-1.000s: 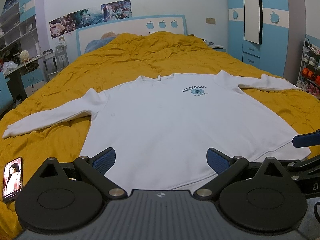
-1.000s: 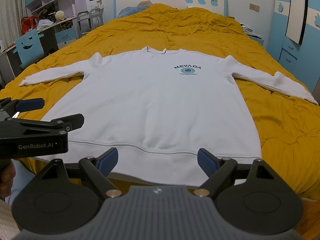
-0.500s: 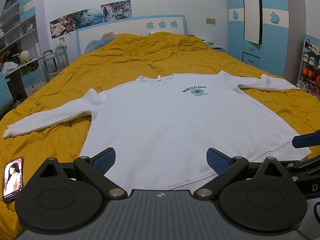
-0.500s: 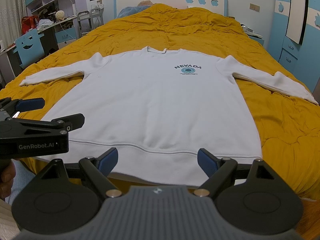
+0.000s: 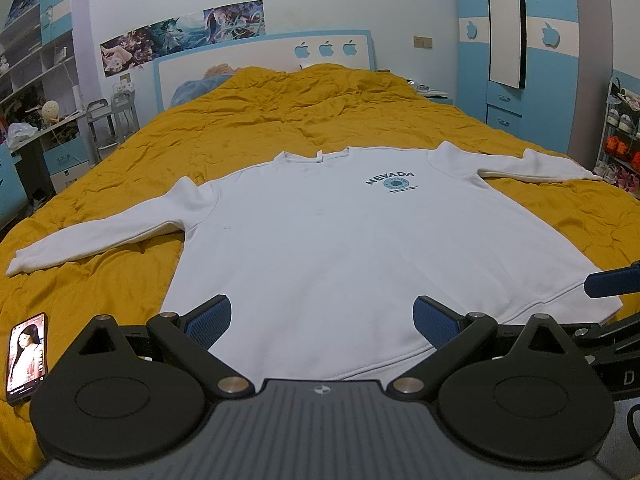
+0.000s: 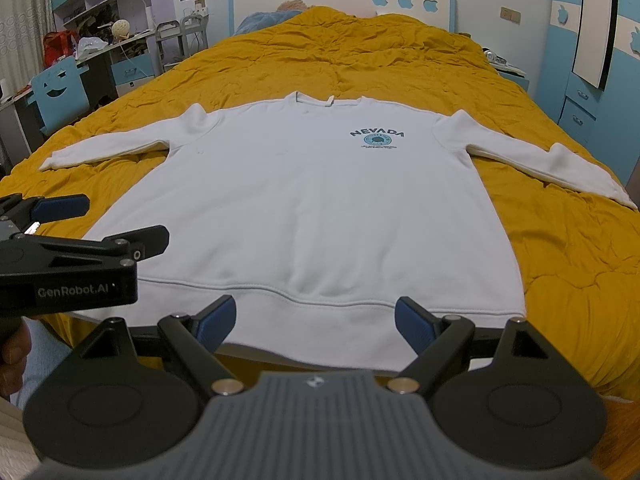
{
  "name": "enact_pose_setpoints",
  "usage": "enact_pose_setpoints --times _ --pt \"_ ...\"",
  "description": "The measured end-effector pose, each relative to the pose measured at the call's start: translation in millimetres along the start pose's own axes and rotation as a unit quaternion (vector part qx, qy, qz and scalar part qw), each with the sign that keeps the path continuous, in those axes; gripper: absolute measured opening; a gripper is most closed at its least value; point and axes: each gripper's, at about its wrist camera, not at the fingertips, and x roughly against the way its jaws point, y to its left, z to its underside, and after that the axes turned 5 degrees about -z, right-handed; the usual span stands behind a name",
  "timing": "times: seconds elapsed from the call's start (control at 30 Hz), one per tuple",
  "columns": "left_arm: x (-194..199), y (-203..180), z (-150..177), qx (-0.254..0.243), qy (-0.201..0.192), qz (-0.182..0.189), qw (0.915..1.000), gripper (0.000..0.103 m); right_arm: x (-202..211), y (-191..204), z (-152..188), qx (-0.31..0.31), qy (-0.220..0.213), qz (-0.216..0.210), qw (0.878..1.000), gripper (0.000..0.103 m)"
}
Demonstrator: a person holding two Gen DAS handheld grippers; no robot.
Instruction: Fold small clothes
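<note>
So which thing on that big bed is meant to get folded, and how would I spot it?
Look at the wide bed with the mustard-yellow quilt. Spread flat across its near end, sleeves out to both sides, lies a white sweatshirt. It is the only garment there, marked NEVADA in dark letters on the chest; the one other item is a phone near the left corner.

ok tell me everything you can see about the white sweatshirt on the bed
The white sweatshirt is a long-sleeved crew-neck in thick, soft-looking fabric, with a dark NEVADA print and a round teal emblem on the chest. It lies flat and unfolded, front up, on the yellow bedspread, both sleeves spread sideways, its ribbed hem at the near bed edge. Neither gripper touches it.
</note>
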Motion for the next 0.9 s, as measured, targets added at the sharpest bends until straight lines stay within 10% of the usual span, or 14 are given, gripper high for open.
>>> enact_pose_setpoints --times 0.9 --pt "-10 12 -5 0.024 0.014 0.016 0.9995 0.103 -4 -2 -2 0.004 -0.003 -0.001 1.000 0.082"
